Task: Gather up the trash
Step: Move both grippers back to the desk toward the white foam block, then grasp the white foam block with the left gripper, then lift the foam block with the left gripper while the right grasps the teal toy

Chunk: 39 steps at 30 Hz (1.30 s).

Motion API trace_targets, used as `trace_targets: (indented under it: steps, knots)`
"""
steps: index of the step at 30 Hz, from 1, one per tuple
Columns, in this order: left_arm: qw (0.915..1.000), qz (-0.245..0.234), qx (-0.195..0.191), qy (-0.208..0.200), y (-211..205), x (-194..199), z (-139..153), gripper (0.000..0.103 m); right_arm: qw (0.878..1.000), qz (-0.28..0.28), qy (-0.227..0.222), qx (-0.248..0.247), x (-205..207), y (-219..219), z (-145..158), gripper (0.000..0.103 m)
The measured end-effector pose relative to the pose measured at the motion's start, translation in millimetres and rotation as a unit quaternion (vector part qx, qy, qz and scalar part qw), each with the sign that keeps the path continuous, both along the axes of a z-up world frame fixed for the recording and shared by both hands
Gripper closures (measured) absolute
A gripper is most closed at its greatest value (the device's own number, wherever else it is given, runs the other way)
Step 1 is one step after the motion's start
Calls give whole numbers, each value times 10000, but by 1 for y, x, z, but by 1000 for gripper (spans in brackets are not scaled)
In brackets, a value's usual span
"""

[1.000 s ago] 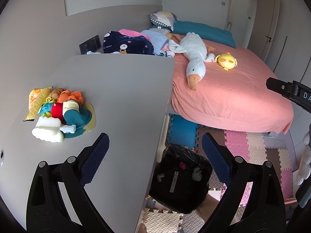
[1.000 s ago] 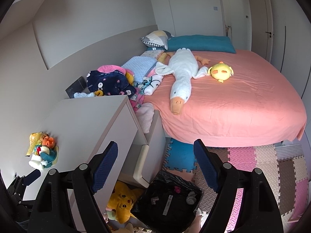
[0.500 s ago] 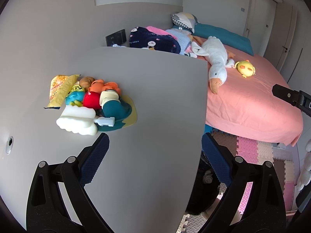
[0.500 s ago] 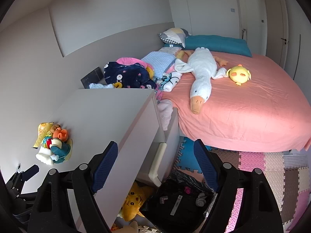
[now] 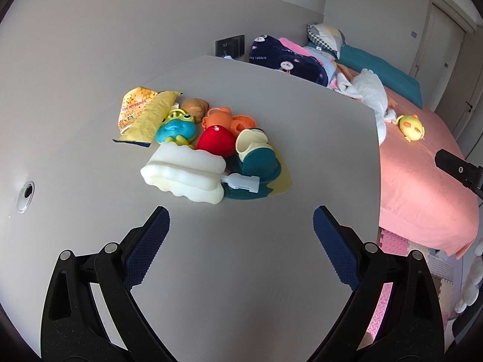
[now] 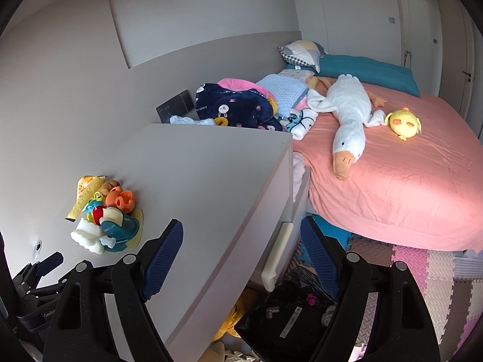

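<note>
Clearly both the left gripper (image 5: 241,229) and right gripper (image 6: 241,242) have jaws wide apart, holding nothing. Upper left, a yellow snack wrapper (image 5: 142,113) lies on the surface (image 5: 241,271), partly hidden by toys (image 5: 208,147). Lower centre, the black trash bag (image 6: 289,310) is cut off.

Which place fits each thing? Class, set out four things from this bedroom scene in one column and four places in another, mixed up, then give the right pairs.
Things:
1. yellow crinkled snack wrapper
2. long white plush goose
3. black plastic trash bag
4. checked and yellow pillow

Places:
A. on the floor below the grey dresser top
B. stretched across the pink bedsheet
C. at the head of the bed, by the wall
D. on the dresser top, behind the toy pile

Pairs: 1-D, 2-B, 3-A, 4-C
</note>
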<state>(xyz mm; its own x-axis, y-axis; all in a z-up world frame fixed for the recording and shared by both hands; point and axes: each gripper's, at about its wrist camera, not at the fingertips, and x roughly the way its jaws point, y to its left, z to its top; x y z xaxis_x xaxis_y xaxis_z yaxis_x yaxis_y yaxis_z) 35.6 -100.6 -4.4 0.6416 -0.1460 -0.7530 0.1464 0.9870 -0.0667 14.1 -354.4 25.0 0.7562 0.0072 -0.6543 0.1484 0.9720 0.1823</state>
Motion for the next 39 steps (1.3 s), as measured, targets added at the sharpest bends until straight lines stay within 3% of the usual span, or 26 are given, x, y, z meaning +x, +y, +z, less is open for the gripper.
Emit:
trace_targets:
  steps: [17,26,31,34,39]
  knots:
    - [9966,733,-303,244,50,57,-22,10,9990,446,74,3,47,44,-17,23]
    - [9946,733,-569,459,57,82,-38,10,9985,534,106,-64,61,54,-25,23]
    - [9943,678,-720,401,57,86,-43,40,9982,571,156,-93,68,61,-29,23]
    - [9940,646,-797,379,58,88,-43,51,9980,600,180,-96,70,65,-31,23]
    - [9955,624,-684,197,61,82,-35,61,9972,705,214,-114,73,78,-34,23]
